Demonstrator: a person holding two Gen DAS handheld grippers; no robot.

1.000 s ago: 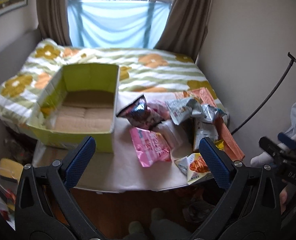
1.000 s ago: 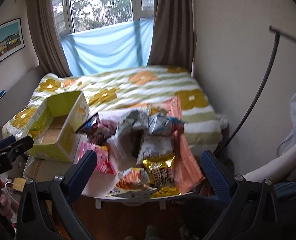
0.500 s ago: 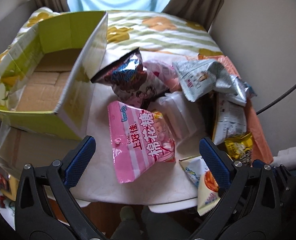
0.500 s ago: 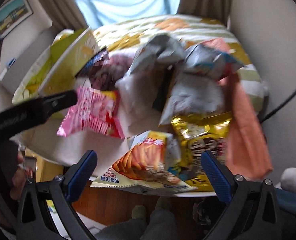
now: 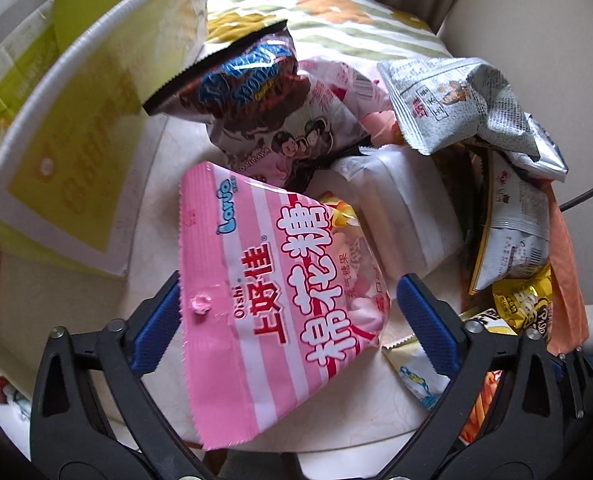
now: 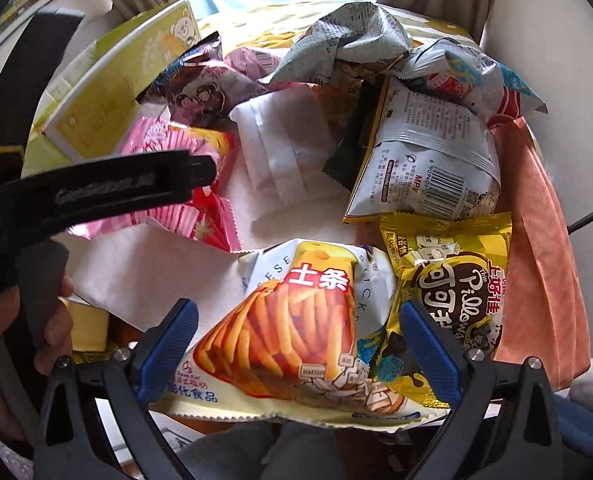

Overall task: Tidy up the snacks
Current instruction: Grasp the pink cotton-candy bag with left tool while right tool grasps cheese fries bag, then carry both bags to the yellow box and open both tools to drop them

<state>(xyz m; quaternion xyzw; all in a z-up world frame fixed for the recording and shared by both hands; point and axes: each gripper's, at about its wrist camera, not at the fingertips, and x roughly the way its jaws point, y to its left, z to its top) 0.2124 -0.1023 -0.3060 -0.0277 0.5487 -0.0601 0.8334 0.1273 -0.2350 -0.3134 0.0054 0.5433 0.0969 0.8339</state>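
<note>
- White-covered tabletop point(image 5: 164, 160) was strewn with snack bags beside a yellow-green box point(image 5: 76, 128).
- Left tongs point(image 5: 284, 328) — closing — were set astride the pink marshmallow bag point(image 5: 272, 304), pads not pressing.
- Right tongs point(image 6: 296, 348) were spread around the fries bag point(image 6: 292, 332).

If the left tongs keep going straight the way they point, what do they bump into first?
Most likely the pink marshmallow bag. It already lies between the closing fingers of the left tongs, which are not pressing it yet. The white table lies under it. Depth is hard to judge here.
</note>
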